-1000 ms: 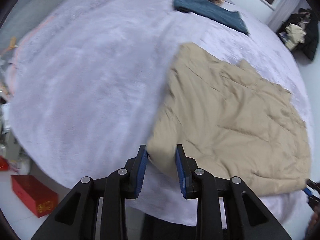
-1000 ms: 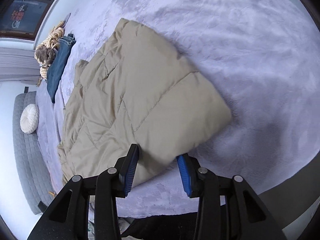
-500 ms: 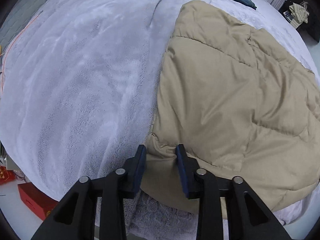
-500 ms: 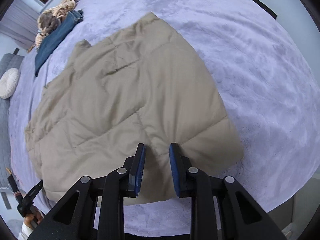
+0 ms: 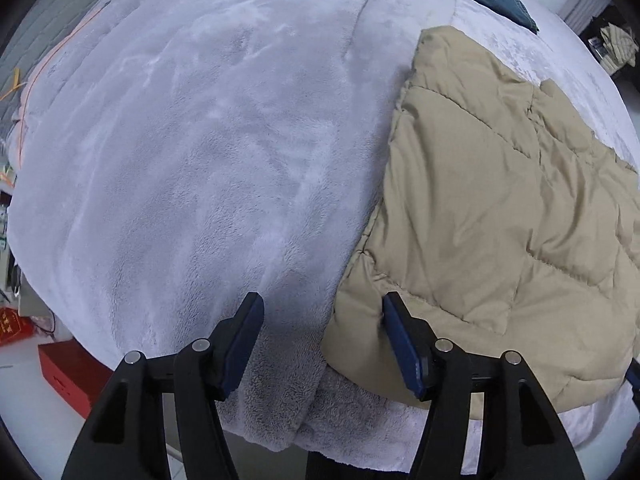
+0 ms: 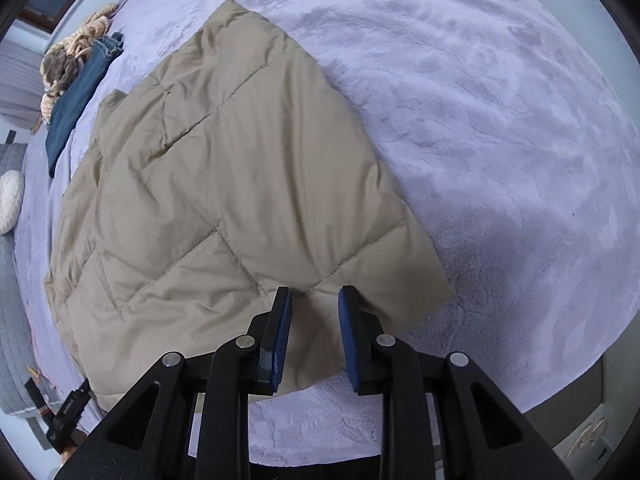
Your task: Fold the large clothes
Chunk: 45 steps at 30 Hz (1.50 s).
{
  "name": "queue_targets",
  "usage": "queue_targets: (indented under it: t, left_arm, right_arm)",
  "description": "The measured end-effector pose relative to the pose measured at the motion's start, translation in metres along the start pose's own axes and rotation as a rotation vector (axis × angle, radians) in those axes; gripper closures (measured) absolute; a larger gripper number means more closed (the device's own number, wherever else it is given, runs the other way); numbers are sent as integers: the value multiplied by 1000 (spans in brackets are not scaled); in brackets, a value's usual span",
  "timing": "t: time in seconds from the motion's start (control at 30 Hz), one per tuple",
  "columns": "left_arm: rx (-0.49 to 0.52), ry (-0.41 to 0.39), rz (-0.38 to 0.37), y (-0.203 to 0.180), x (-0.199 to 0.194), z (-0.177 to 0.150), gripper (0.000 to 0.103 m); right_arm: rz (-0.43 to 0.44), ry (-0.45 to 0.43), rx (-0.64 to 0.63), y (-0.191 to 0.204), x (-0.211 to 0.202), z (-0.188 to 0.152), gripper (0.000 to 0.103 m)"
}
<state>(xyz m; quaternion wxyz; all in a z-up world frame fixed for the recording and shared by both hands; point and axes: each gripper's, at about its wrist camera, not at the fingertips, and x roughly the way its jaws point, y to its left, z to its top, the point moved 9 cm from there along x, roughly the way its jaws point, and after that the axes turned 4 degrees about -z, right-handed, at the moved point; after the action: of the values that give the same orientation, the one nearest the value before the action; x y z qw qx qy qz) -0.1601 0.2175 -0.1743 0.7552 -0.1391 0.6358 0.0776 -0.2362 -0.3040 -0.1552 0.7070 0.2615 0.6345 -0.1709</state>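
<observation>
A beige quilted jacket [image 5: 500, 220] lies folded and flat on the lilac fleece bed cover [image 5: 200, 160]. My left gripper [image 5: 323, 300] points straight down at the jacket's near left corner. Its jaws are opening wide; the corner lies loose by the right pad and neither pad presses it. In the right wrist view the jacket [image 6: 240, 180] fills the left half. My right gripper [image 6: 315, 292] stands on the jacket's near right edge with a puckered seam between its pads. Those jaws are starting to open, with the fabric still touching both pads.
Folded blue jeans [image 6: 76, 108] and a brown woolly bundle [image 6: 68, 60] lie at the far side of the bed. A round white cushion [image 6: 10, 200] sits on a grey sofa. A red box [image 5: 68, 364] stands on the floor below the bed's edge.
The left jaws have spread and let go of the jacket's corner as the gripper sank toward the bed. The right gripper came down onto the jacket's edge, pinched it, then eased slightly.
</observation>
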Motion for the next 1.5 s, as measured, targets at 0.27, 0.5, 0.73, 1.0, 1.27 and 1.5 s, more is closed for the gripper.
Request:
queue_targets:
  t: [0.27,0.5,0.73,1.0,1.27,1.5]
  left_arm:
    - [32,-48,-19,-25,-41,-8,40]
    - [54,-94,-1,-47,-64,-20,4]
    - [78,-75,17,-59,-70,-33,4]
    - [130,-56,-10,-65,-65,-18,4]
    - [215,-13,-54,-62,-47,13,4]
    - [284,26,-102,-61,-26,39,4]
  right_arm:
    - [94,-7,-43,24,-24,-4,66]
    - [167,-2,-139,58,-33,-15,50]
    - [198,32,-207,73,-26,-30,43]
    - [179,26,-241,91,-28,-32,35]
    - [179,24,-237,140,-17,-39,21]
    - [156,38,-235,186,-2,-50,21]
